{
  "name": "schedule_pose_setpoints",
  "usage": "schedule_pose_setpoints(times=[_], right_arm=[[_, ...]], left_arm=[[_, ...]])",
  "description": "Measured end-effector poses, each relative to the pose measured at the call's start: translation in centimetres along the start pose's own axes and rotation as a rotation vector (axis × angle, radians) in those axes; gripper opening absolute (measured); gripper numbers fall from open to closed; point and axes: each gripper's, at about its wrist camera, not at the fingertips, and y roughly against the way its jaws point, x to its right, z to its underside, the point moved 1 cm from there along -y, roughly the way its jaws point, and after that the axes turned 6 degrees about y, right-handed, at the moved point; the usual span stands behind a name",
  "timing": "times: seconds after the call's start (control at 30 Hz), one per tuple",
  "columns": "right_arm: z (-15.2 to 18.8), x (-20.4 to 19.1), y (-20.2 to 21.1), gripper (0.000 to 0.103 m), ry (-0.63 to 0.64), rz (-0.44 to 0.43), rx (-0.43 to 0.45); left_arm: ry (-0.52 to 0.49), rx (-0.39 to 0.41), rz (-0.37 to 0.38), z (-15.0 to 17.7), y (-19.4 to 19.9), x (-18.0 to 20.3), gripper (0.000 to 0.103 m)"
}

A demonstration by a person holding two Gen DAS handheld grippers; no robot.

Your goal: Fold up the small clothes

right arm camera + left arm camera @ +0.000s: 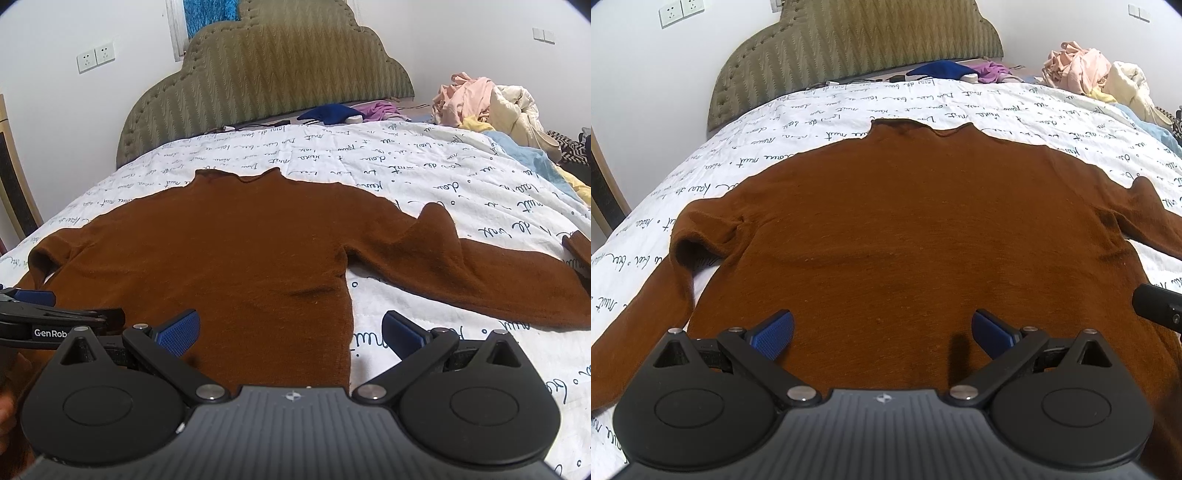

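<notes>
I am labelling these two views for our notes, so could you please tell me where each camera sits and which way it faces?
Left wrist: on the left hand-held gripper, open over the lower body of the brown sweater, facing the headboard; the right gripper's black tip shows at the right edge.
Right wrist: on the right hand-held gripper, open over the sweater's right side edge, facing the same way; the left gripper shows at the left edge.
Shared: sweater, printed bedsheet, headboard, clothes pile.
</notes>
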Motion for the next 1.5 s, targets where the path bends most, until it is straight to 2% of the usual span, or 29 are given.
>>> schedule_pose_setpoints(times=[0.3,0.53,0.6,0.7,0.8,0.93,1.0,1.07,1.2,1.3,1.37,1.4,1.47,1.5], right_arm=[[0.0,0.7,0.8,0.103,0.021,0.009,0.042],[-0.2,3.6,2.4,0.103,-0.017,0.047,0.09],[-0.3,4.6,2.9,0.103,-0.019,0.081,0.112],[-0.5,6.8,3.7,0.103,-0.008,0.19,0.145],[-0.7,9.7,3.9,0.103,0.006,0.335,0.153],[-0.5,14.3,3.0,0.102,0.099,0.582,0.119],[-0.3,16.5,1.8,0.1,0.142,0.667,0.076],[-0.2,18.3,0.7,0.085,0.179,0.71,0.03],[0.0,20.9,-1.0,0.077,0.195,0.692,-0.018],[0.1,21.9,-2.6,0.065,0.193,0.658,-0.053],[0.0,22.0,-3.3,0.051,0.189,0.644,-0.071],[0.0,22.3,-3.5,0.046,0.179,0.637,-0.073],[-0.1,22.7,-3.1,0.03,0.15,0.631,-0.068],[-0.1,22.8,-2.8,0.025,0.13,0.634,-0.055]], left_arm=[[-0.004,0.021,0.012,-0.6,0.3,1.2,0.103],[-0.014,0.04,0.053,-1.0,0.3,3.1,0.103],[-0.03,0.038,0.057,-0.8,0.1,3.7,0.103],[-0.054,0.04,0.054,-0.5,0.0,4.2,0.103],[-0.068,0.03,0.055,-0.2,-0.2,4.4,0.103],[-0.06,0.021,0.062,-0.2,-0.4,4.4,0.103],[-0.063,0.014,0.07,-0.1,-0.5,4.5,0.103],[-0.072,0.01,0.068,0.0,-0.6,4.7,0.103],[-0.079,-0.003,0.063,0.3,-0.9,4.7,0.103],[-0.075,-0.003,0.065,0.3,-0.9,4.7,0.103],[-0.076,-0.003,0.065,0.3,-0.9,4.7,0.103],[-0.076,-0.004,0.064,0.3,-0.9,4.7,0.103],[-0.077,-0.009,0.065,0.3,-1.0,4.7,0.103],[-0.077,-0.011,0.066,0.3,-1.1,4.7,0.103]])
